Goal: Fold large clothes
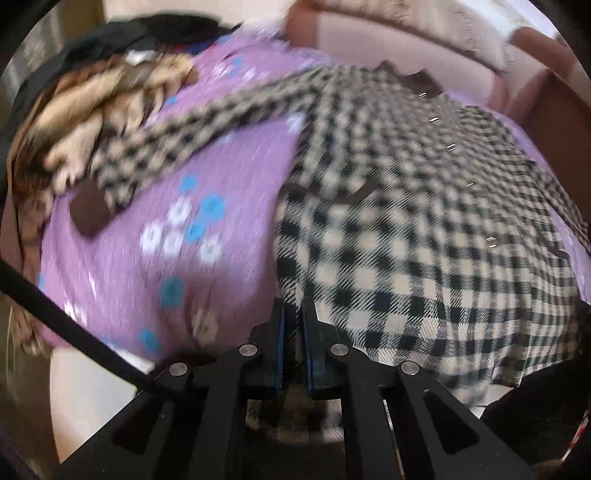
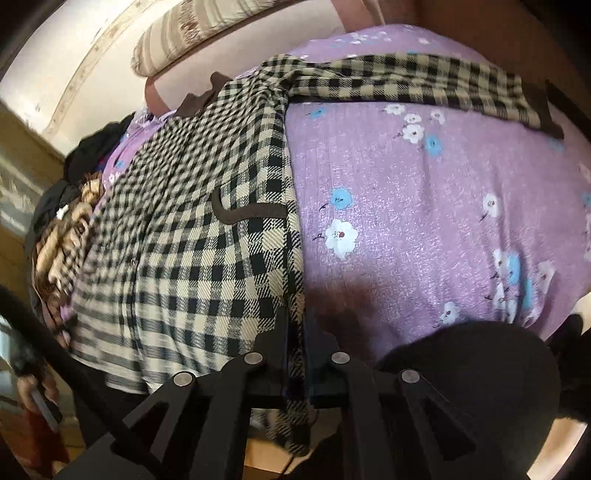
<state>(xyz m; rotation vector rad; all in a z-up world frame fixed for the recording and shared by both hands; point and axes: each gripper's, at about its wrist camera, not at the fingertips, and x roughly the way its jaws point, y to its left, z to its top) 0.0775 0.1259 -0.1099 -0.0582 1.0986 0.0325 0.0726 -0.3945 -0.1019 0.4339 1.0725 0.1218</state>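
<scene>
Left wrist view: the left gripper (image 1: pixel 293 332) is pinched narrow on the near hem corner of the checked coat (image 1: pixel 406 229), which lies spread on the purple floral bedsheet (image 1: pixel 147 221), one sleeve (image 1: pixel 177 140) stretched outward.

Right wrist view: the right gripper (image 2: pixel 295 350) clamps the coat's opposite hem edge. Judging by this, the hem is being lifted; next, carry both corners together toward the collar (image 2: pixel 199 99).

I see a bed with a purple flowered sheet (image 2: pixel 424 206), a striped pillow (image 2: pixel 207 33) and a pinkish headboard (image 1: pixel 369 40).
</scene>
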